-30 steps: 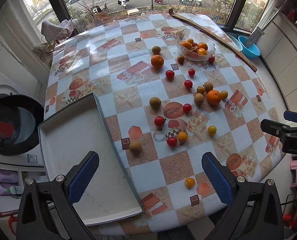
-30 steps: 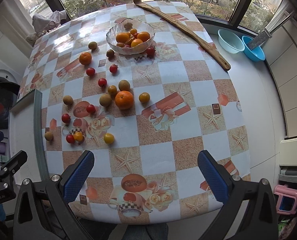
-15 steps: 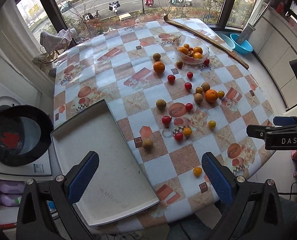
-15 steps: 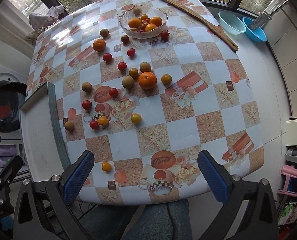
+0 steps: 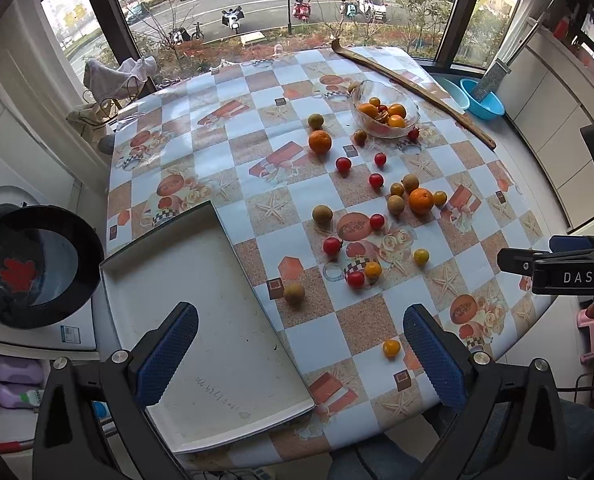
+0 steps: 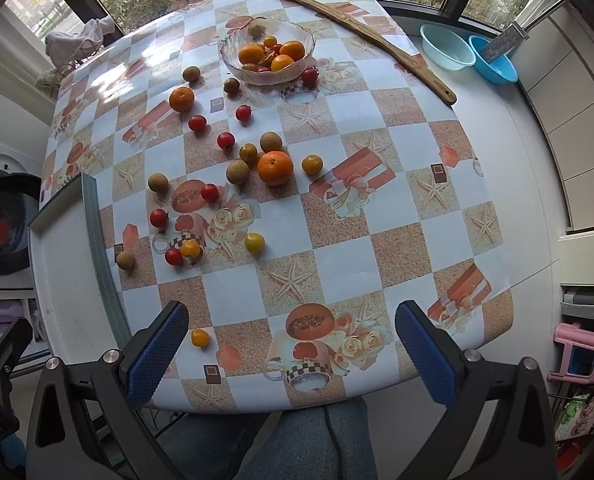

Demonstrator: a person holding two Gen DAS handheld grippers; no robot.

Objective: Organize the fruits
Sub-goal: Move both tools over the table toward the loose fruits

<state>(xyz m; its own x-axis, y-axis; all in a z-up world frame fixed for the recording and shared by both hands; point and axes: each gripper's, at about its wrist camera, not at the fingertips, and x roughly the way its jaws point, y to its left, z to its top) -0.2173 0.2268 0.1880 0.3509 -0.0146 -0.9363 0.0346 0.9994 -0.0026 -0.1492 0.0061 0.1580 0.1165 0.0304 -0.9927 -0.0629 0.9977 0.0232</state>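
Blue-padded, my left gripper (image 5: 301,354) and right gripper (image 6: 291,354) gape wide, holding nothing; fruits (image 6: 275,168) lie scattered mid-table, tray (image 5: 201,300) at near left; both have pulled back higher since before

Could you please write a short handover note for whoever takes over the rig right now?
Left gripper: open, empty, held above the table's near edge over the tray.
Right gripper: open, empty, above the near edge too.
Tray: holds no fruit, at the table's left side.
Glass bowl: at the far side, already holding a few oranges and small fruits.
Loose on the tablecloth: two oranges, red tomatoes, yellow tomatoes and brown round fruits; one yellow tomato lies nearest.
Done: nothing visibly sorted onto the tray.
Left: all the scattered fruit.
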